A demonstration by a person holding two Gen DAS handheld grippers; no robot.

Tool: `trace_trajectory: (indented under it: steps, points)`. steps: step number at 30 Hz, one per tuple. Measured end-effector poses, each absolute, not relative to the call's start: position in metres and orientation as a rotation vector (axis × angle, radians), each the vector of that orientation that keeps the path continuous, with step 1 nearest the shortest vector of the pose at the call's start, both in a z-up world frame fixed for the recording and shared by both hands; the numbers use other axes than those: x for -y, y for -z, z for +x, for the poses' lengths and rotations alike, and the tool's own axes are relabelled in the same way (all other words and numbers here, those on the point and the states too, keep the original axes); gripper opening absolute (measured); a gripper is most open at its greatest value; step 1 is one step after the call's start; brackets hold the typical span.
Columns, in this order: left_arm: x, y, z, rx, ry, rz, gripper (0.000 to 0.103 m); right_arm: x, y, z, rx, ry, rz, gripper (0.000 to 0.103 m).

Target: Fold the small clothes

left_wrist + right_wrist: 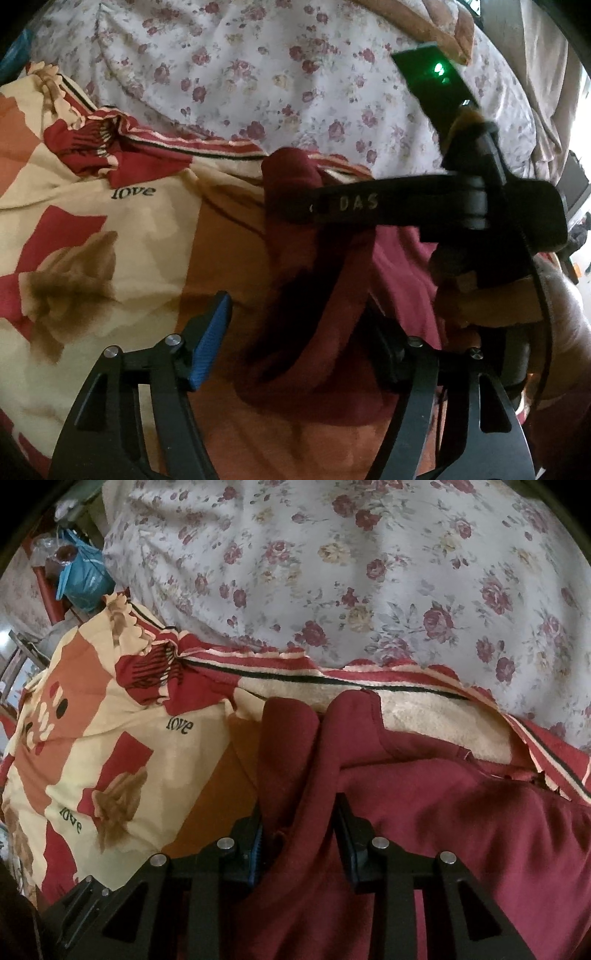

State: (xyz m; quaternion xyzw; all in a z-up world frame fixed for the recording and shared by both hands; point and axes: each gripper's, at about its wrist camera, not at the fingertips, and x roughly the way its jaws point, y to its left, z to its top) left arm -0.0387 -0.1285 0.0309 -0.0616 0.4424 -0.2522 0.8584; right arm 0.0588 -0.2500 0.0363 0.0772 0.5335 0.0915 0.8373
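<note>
Maroon garment [424, 812]: a small dark red knit piece lying bunched on a patterned blanket [110, 746] on the bed, with one narrow part, a sleeve or leg, standing up in a fold toward the far edge of the blanket. In the right wrist view the cloth fills the lower right of the field and runs up between the two fingers.

Right gripper [301, 834]: fingers drawn in close on either side of a raised ridge of the maroon garment, the blue pads pressing the fabric, so that it has hold of the fold. In the left wrist view the same tool appears from the side as a black body [369, 203] crossing above the garment, held in the person's right hand [517, 306], with a green light on its upper part.

Left gripper [295, 350]: fingers spread wide, nothing clamped between them. The maroon garment [332, 332] lies in the gap and against the right-hand finger, whose pad is hidden by cloth; the left-hand blue pad [210, 339] is bare, over the blanket.

Surroundings: the blanket is cream, red and orange, printed with roses and the word "love". Beyond its striped border lies a white floral bedsheet [369, 572]. A blue bag [83, 578] sits at the far left edge of the bed.
</note>
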Motion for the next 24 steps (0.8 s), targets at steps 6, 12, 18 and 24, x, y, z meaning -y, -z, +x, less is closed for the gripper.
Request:
trace_trajectory:
  steps: [6,12,18,24]
  points:
    - [0.137,-0.020,-0.037,-0.952,0.550,-0.116,0.054,0.253,-0.036,0.055,-1.124,-0.198,0.193,0.032]
    - [0.148,-0.037,-0.045,-0.934,0.644,-0.161,0.020,0.269,-0.056,0.039,-1.083,-0.216,0.220,0.026]
    - [0.185,-0.079,-0.076,-0.863,0.745,-0.117,0.019,0.312,-0.107,0.000,-0.989,-0.223,0.247,0.025]
    - [0.255,-0.110,-0.106,-0.838,0.859,-0.035,0.019,0.377,-0.143,-0.045,-0.922,-0.153,0.270,0.024]
